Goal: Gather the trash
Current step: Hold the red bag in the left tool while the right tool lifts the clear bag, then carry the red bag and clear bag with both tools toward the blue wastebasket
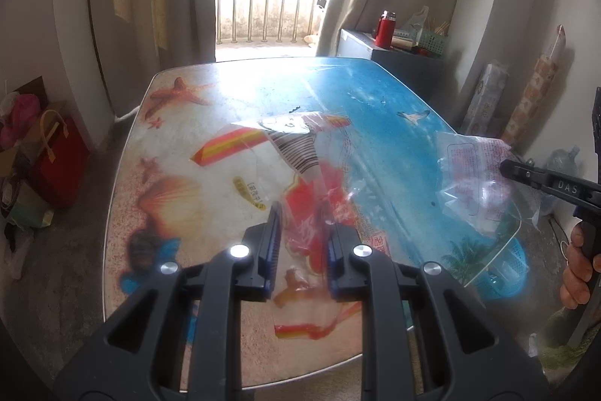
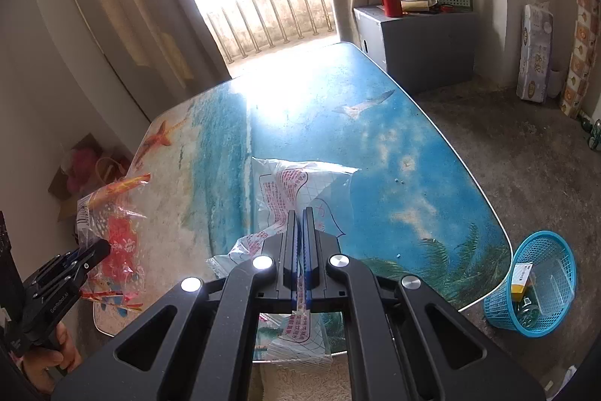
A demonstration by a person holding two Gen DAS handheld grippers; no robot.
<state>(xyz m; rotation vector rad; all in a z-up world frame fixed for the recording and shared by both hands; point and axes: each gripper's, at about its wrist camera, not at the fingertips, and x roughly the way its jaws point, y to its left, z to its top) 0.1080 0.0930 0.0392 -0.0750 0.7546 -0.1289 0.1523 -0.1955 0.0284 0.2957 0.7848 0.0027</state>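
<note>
Spreading across both views is the bench (image 2: 394, 153), a glossy top printed with a beach scene, with bare floor to its right where a blue basket (image 2: 541, 284) stands just off the corner, already holding a few scraps. Next in size are the two wrappers, both lifted clear of the surface. The red-and-yellow wrapper (image 1: 300, 171) hangs crumpled in the left gripper (image 1: 302, 217), whose jaws stand partly closed on the film. The clear wrapper with red print (image 2: 293, 198) is pinched in the right gripper (image 2: 299, 217), its jaws shut tight on a thin fold. The risk, as I judge it, lies in the carry to the basket: slick, light plastic can slide out of a narrow pinch, most likely from the left hold, which grips bunched film loosely. A trailing tail could also catch the basket's rim and spill outside on release.
</note>
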